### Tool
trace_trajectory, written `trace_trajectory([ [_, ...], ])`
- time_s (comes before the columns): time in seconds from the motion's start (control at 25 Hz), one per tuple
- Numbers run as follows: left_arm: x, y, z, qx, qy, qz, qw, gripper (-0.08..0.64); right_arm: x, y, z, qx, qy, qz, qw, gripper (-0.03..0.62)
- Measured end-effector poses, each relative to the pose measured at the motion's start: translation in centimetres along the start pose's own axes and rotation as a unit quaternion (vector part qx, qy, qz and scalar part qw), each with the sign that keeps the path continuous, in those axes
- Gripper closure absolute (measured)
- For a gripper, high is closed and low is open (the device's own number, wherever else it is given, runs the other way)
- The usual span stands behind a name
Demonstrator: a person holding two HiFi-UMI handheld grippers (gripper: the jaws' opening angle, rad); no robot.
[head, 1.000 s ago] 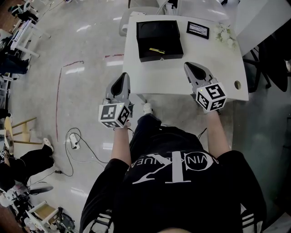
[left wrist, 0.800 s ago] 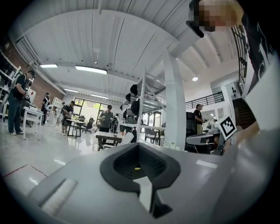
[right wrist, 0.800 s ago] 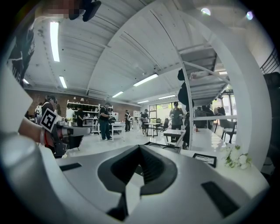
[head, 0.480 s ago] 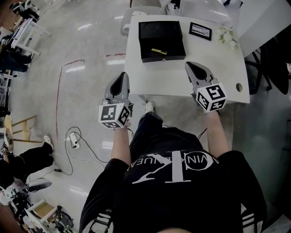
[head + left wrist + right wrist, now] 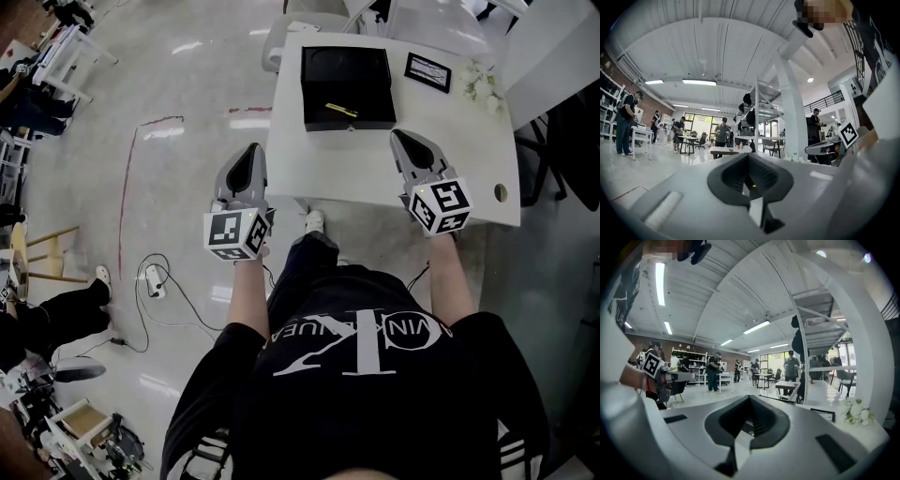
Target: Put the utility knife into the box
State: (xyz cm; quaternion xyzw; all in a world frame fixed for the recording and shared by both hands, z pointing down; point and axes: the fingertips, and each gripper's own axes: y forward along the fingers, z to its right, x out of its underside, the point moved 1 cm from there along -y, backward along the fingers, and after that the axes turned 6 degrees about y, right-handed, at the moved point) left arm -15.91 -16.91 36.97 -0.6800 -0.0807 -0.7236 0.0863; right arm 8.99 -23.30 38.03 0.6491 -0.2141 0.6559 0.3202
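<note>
- A red tape line (image 5: 124, 192) curves over the glossy grey floor (image 5: 187, 103) at far left. Nearer the person, a thin dark cable (image 5: 173, 300) loops round a small white power strip (image 5: 155, 280).
- The left gripper (image 5: 251, 150) is a smooth grey wedge that hangs over the floor, its tip just beside the table's left edge. In the left gripper view its dark ribbed pads (image 5: 765, 176) are pressed flat together with nothing between them.
- The white table (image 5: 375, 159) is smooth and rectangular.
- The black box (image 5: 367, 70) sits on the far left part of the table. It is matte, shallow, roughly square, and open at the top.
- The utility knife (image 5: 340, 111) lies inside the box, close to its near wall and well apart from both grippers. It is slim, yellow and straight. Its long axis runs roughly left to right, the right end tilted slightly toward the person. It is too small to tell which end is the blade end.
- The right gripper (image 5: 401, 137) is the same grey wedge, held over the table's near right part and just right of the box. Its ribbed pads (image 5: 764, 418) are likewise closed on each other, holding nothing.
- A small black-framed card (image 5: 431, 71) lies flat to the right of the box.
- A sprig of white flowers (image 5: 483, 84) lies at the far right.
</note>
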Motion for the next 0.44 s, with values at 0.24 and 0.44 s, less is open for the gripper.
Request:
trace_trajectory([
  [0.24, 0.11, 0.4, 0.56, 0.01, 0.0, 0.001, 1.0, 0.549, 0.36, -0.06, -0.08, 0.004, 0.002, -0.002, 1.0, 0.578],
  [0.44, 0.5, 0.48, 0.74, 0.015, -0.002, -0.001, 0.9999, 0.549, 0.54, -0.21, -0.18, 0.008, 0.003, -0.002, 1.0, 0.578],
])
